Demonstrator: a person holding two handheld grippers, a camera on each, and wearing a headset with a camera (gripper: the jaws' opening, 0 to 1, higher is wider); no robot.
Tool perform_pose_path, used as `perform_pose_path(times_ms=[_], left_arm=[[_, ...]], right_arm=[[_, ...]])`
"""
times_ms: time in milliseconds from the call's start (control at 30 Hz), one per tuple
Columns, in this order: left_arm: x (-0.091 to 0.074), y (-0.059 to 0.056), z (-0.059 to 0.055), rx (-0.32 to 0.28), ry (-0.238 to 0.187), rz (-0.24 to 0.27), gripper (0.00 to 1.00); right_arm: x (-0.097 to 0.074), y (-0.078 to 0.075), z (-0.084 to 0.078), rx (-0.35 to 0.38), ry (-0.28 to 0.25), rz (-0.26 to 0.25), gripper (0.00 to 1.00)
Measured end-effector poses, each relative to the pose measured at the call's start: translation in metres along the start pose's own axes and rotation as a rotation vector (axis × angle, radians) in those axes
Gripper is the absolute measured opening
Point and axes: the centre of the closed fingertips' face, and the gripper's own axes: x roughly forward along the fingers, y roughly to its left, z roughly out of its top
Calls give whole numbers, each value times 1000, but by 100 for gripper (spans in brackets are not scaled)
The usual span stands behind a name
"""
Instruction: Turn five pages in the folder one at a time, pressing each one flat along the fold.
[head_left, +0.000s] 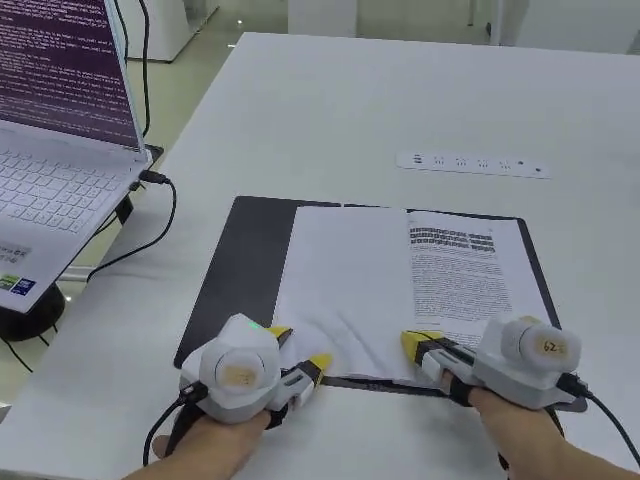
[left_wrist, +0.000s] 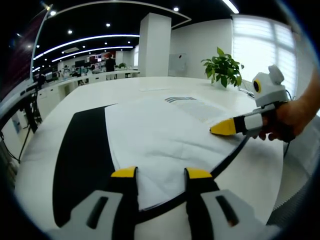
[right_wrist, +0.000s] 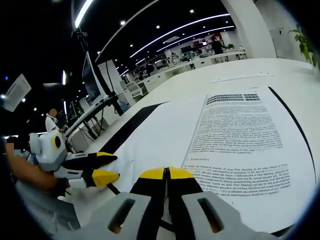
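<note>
Two grippers work the near edge of the open folder (head_left: 238, 268), which lies flat on the white table (head_left: 400, 90) with its black cover bare to the left of the sheets. The left gripper (head_left: 300, 348) has its jaws apart, and in the left gripper view the lower edge of the blank page (head_left: 345, 270) sits between its tips (left_wrist: 161, 173); whether they touch the paper I cannot tell. The right gripper (head_left: 422, 343) has its jaws closed on nothing, its tips together at the bottom of the fold where the blank page meets the printed page (head_left: 465, 270). This looks like the pressing stroke. To do it well, the closed tips should probably run up the fold with light, even pressure while the left gripper steadies the blank page, which looks slightly bowed near its lower edge. Too steep an angle could crease or tear the sheet. As a holder, the folder keeps a stack of sheets within its cover, blank face on the left and text on the right. A laptop (head_left: 60, 150) and a power strip (head_left: 470, 163) sit well apart from it.
</note>
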Motion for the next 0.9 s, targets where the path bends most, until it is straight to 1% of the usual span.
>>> perform_pose_path(times_ms=[200, 267, 333, 533, 733, 800, 867, 900], left_arm=[[-1, 0, 0, -3, 1, 2, 37], [0, -1, 0, -2, 3, 1, 37], [0, -1, 0, 0, 5, -1, 37], [0, -1, 0, 2, 6, 1, 37], [1, -2, 0, 1, 6, 1, 37], [1, -2, 0, 1, 8, 1, 37], [1, -2, 0, 0, 9, 2, 37], [2, -2, 0, -3, 8, 2, 38]], right_arm=[[-9, 8, -10, 18, 13, 10, 0], [-13, 10, -13, 46, 16, 12, 0], [-17, 12, -17, 42, 21, 14, 0], [-27, 21, -28, 60, 41, 27, 0], [-35, 24, -35, 77, 53, 35, 0], [-37, 26, -40, 82, 82, 45, 0], [-39, 29, -41, 85, 79, 50, 0], [-41, 29, -38, 103, 67, 47, 0]])
